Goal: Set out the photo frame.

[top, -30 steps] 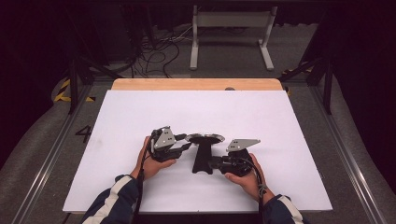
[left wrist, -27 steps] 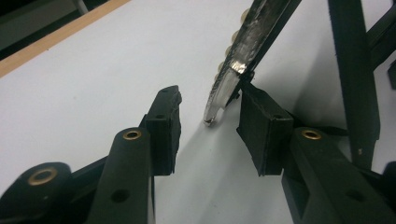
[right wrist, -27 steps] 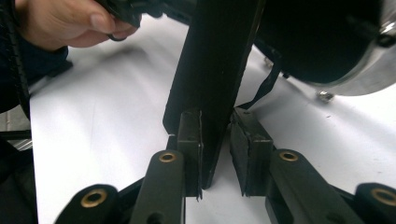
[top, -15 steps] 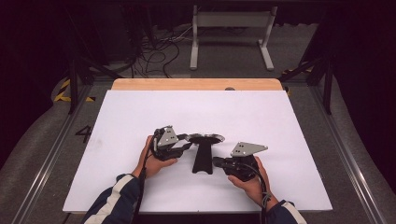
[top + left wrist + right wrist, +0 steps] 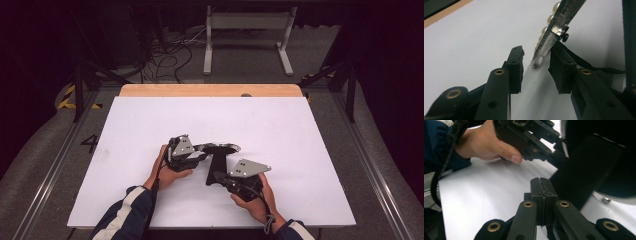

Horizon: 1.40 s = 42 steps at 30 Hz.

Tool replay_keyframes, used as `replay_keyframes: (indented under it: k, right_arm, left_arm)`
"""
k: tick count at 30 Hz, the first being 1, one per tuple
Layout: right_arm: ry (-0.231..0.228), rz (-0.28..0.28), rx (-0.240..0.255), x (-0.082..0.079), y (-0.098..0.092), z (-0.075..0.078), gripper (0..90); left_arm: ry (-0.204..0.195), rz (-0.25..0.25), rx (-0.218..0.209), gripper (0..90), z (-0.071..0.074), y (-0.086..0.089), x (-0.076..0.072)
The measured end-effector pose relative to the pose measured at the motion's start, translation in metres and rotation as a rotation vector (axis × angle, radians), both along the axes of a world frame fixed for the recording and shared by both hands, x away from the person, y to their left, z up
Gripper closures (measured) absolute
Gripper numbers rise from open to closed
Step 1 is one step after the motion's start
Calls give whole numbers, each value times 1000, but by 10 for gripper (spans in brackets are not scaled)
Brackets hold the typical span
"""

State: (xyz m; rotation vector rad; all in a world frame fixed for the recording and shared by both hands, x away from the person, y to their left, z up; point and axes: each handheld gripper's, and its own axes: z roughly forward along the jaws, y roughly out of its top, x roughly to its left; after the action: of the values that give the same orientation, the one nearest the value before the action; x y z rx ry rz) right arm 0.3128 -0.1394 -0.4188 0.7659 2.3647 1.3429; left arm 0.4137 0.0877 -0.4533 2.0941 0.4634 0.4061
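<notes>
White table sheet point(image 5: 310, 150) carries no readable print; a "4" point(image 5: 90, 143) marks the floor beside it. The black stand point(image 5: 218, 160) lies at centre. My left gripper point(image 5: 535, 67) is part open around its pearl-edged metal strip point(image 5: 554, 32); jaws just closed further. My right gripper point(image 5: 543, 192) is fully closed, empty, beside the stand.

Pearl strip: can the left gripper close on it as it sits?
Probably yes. The pearl strip's end hangs between the left gripper's open jaws, close to the right-hand pad, with nothing between.
</notes>
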Motion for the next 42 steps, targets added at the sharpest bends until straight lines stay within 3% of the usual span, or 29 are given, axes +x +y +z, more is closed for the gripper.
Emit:
replay_keyframes:
  k: [4, 9, 18, 21, 23, 30, 42]
  right_arm:
    - [-33, -11, -20, -3, 11, -2, 900]
    - [-33, -40, -18, -1, 18, -7, 900]
    - [-48, -68, -47, 1, 36, -15, 900]
    - [-101, -99, -92, -1, 48, -19, 900]
    - [-106, -101, -111, -2, 53, -21, 900]
    - [-93, -128, -168, -1, 65, -30, 900]
    - [-47, -188, -200, 9, 54, -38, 900]
  left_arm:
    - [23, 18, -3, 544, -1, -1, 2]
    - [17, 15, -18, 546, 0, -2, 2]
    - [5, 8, 1, 574, -1, -7, 2]
    - [2, -4, 4, 615, -1, -8, 2]
    - [6, -11, 2, 662, -1, -9, 1]
    - [-10, -7, 15, 680, 0, -10, 0]
    - [-28, 1, 42, 761, 0, -8, -2]
